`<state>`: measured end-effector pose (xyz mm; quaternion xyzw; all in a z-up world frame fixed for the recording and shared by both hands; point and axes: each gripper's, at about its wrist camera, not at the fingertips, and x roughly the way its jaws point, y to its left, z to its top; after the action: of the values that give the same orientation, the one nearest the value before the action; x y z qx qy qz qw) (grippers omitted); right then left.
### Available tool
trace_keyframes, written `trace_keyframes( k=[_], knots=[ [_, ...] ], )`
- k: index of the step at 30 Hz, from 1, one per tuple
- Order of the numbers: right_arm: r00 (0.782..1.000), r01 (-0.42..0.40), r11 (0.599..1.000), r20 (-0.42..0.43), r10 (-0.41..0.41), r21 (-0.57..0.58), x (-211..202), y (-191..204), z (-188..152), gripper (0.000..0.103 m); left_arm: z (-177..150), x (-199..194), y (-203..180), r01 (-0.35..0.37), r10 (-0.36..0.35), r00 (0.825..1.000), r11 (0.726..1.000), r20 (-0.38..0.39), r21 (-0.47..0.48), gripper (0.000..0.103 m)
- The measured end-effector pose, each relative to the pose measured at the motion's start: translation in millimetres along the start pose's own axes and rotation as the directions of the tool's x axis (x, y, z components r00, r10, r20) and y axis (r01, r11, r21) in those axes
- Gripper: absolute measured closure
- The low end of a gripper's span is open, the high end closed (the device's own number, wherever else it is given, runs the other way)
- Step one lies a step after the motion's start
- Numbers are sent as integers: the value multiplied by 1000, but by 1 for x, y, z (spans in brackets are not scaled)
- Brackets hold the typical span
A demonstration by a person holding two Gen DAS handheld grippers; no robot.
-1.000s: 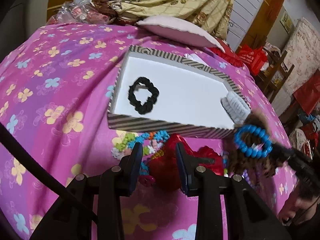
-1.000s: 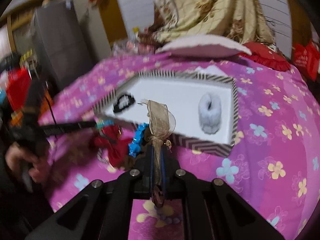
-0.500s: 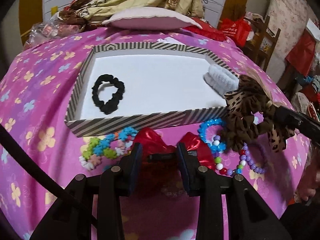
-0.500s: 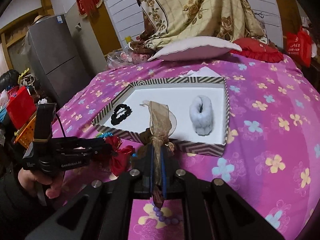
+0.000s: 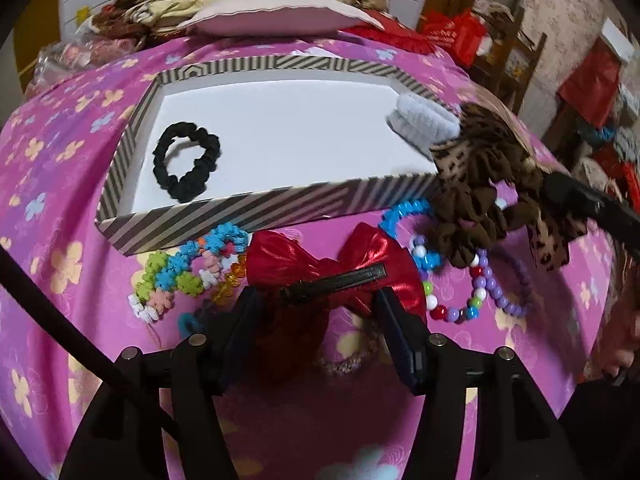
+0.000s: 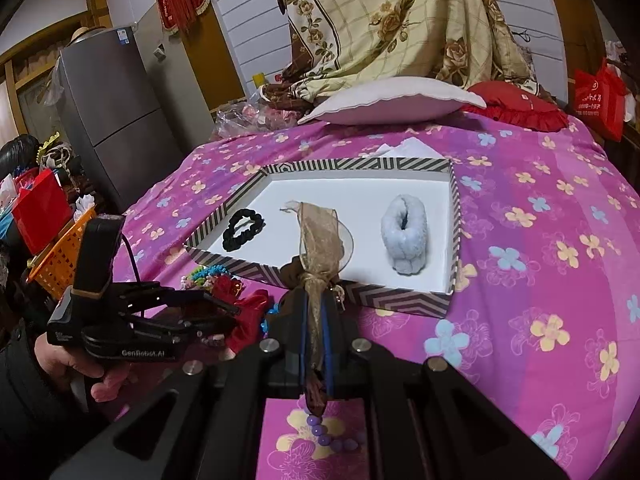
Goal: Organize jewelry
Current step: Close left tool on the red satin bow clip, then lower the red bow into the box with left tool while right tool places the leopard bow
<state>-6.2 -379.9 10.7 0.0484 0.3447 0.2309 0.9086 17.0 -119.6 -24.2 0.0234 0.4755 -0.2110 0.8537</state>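
A striped-rim white tray [image 5: 256, 208] [image 6: 400, 300] lies on the pink flowered bed. It holds a black scrunchie [image 5: 186, 166] [image 6: 243, 229] and a pale fluffy scrunchie [image 5: 424, 120] [image 6: 404, 236]. My left gripper [image 5: 316, 300] is open, its fingers on either side of a red bow clip [image 5: 336, 268] [image 6: 244, 312] in front of the tray. My right gripper [image 6: 316, 312] is shut on a leopard-print scrunchie with a gauze ribbon [image 5: 484, 184] [image 6: 320, 248], held above the tray's near right corner.
Flower-bead bracelets [image 5: 184, 272], a blue bead bracelet [image 5: 404, 220] and a purple bead bracelet [image 5: 484, 292] lie in front of the tray. A pink pillow [image 6: 396, 100] and red cushion [image 6: 520, 110] lie behind. An orange basket [image 6: 60, 256] stands left of the bed.
My left gripper has come closer to the red bow clip and now straddles it. My right gripper still holds the leopard scrunchie by the tray's corner.
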Motion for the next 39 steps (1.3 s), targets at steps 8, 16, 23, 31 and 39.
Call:
trace_keyframes(
  k=[8, 16, 23, 31, 39],
  knots=[
    [1000, 8, 1000, 5, -8, 5, 1, -3, 3, 97, 0, -10, 2, 41, -41, 999, 999, 32, -10, 103],
    [999, 11, 1000, 43, -12, 18, -6, -5, 5, 96, 4, -32, 9, 84, -80, 989, 996, 127, -30, 103],
    [996, -3, 999, 88, 0, 32, -14, -7, 8, 96, 9, -52, 16, 154, -136, 965, 986, 226, -65, 103],
    [993, 15, 1000, 117, -17, 20, -19, -6, 9, 96, 11, -65, 33, 174, -124, 943, 975, 309, -141, 103],
    [993, 30, 1000, 110, -30, 2, -18, -2, 9, 96, 11, -64, 37, 150, -97, 945, 977, 311, -151, 103]
  ],
)
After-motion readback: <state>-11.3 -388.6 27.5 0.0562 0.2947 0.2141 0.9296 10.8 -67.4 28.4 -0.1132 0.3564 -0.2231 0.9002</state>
